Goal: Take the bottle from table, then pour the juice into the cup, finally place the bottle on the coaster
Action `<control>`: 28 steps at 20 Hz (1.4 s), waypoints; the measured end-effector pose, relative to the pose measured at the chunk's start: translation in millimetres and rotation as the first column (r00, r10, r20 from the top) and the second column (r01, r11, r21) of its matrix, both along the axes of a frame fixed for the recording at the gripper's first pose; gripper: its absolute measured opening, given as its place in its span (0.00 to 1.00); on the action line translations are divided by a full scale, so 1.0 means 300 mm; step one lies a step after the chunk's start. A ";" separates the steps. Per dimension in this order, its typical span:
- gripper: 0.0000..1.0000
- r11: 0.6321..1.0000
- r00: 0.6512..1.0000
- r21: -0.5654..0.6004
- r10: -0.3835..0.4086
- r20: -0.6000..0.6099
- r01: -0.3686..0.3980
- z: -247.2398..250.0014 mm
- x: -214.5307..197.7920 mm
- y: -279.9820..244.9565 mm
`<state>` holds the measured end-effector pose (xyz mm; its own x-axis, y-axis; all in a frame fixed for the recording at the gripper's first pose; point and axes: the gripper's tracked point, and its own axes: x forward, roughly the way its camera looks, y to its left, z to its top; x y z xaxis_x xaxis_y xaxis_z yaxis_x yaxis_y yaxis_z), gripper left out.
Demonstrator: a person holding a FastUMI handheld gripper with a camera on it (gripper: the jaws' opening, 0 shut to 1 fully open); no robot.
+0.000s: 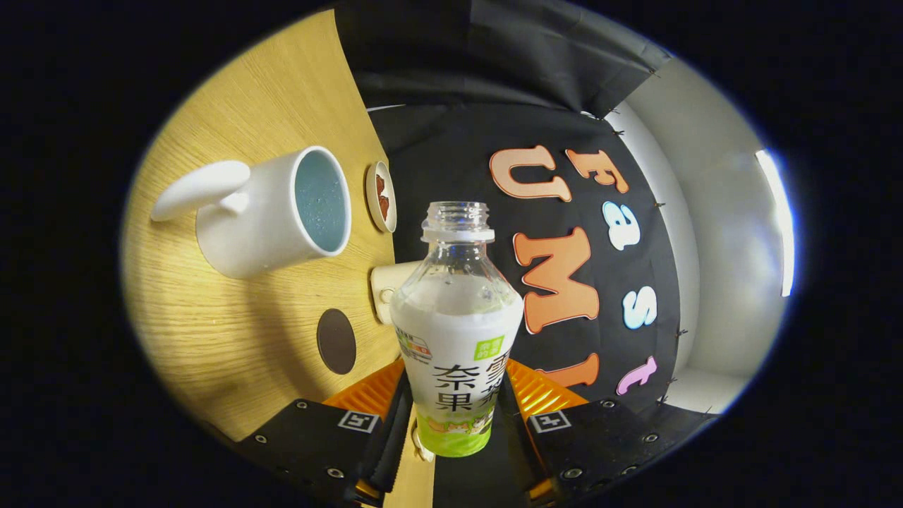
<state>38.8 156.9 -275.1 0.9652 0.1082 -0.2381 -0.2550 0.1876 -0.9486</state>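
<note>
My gripper is shut on a clear, uncapped juice bottle with a white and green label, both fingers pressing its lower body. Whitish contents fill it up to the shoulder; the neck is clear. The whole scene is rolled, so the bottle lies about level with the wooden table, its open mouth above the table's far edge. A white cup with a long handle stands on the table beside the bottle's mouth; its inside looks bluish and speckled. A dark round coaster lies on the table near my fingers.
A small dish holding something reddish brown sits beyond the cup by the table's far edge. A white block is fixed at that edge behind the bottle. The black booth wall hangs beyond, with a pale wall and a light strip farther off.
</note>
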 end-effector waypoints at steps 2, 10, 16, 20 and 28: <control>0.63 1.000 1.000 -0.025 0.003 -0.004 -0.003 -0.011 0.008 0.004; 0.63 0.984 0.997 -0.165 0.069 0.041 -0.061 -0.027 0.035 0.033; 0.63 0.964 0.990 -0.252 0.111 0.087 -0.085 -0.006 0.046 0.038; 0.63 0.960 0.989 -0.267 0.119 0.093 -0.090 -0.006 0.050 0.039; 0.63 0.947 0.985 -0.303 0.145 0.094 -0.110 -0.008 0.039 0.055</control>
